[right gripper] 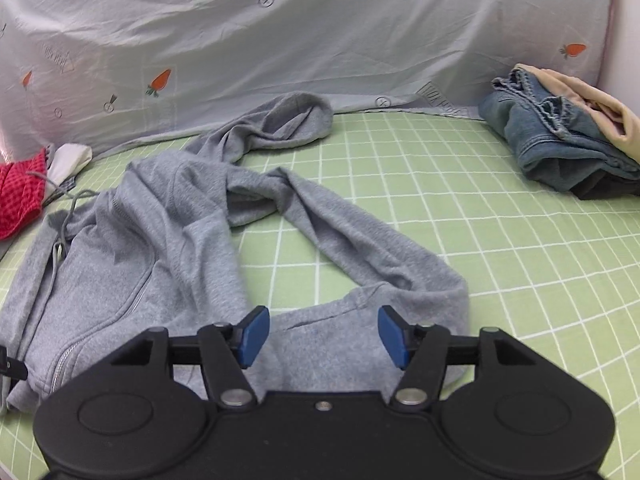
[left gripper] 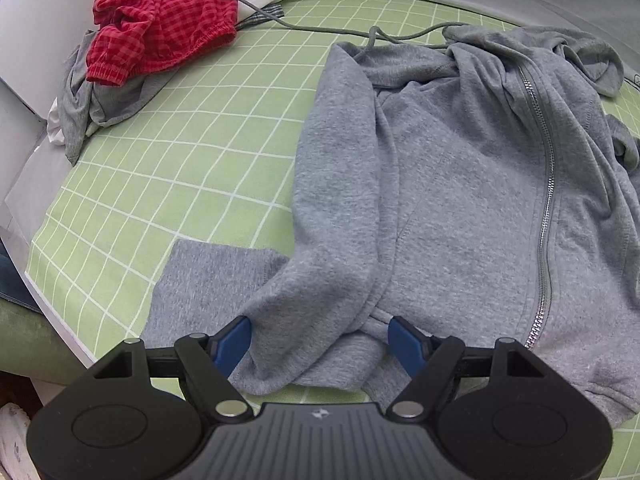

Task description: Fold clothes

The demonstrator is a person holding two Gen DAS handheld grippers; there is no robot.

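A grey zip-up hoodie [left gripper: 460, 184] lies spread on the green checked sheet [left gripper: 180, 160], zipper [left gripper: 546, 208] facing up. One sleeve [left gripper: 336, 200] runs down its left side, and the cuff [left gripper: 212, 280] bends off to the left. My left gripper [left gripper: 322, 340] stands open just over that sleeve's bend, with the fabric lying between its blue pads [left gripper: 236, 344]. In the right wrist view the hoodie [right gripper: 160, 248] shows its hood [right gripper: 280, 124] at the back and the other sleeve [right gripper: 360, 248] looping to the right. My right gripper [right gripper: 322, 334] is open above the hoodie's near edge and holds nothing.
A red checked garment [left gripper: 160, 36] lies on a grey and white pile at the far left. Folded jeans [right gripper: 568, 148] with a beige garment [right gripper: 580, 96] sit at the far right. A pale carrot-print sheet [right gripper: 320, 40] rises behind. The bed's edge drops off at the left.
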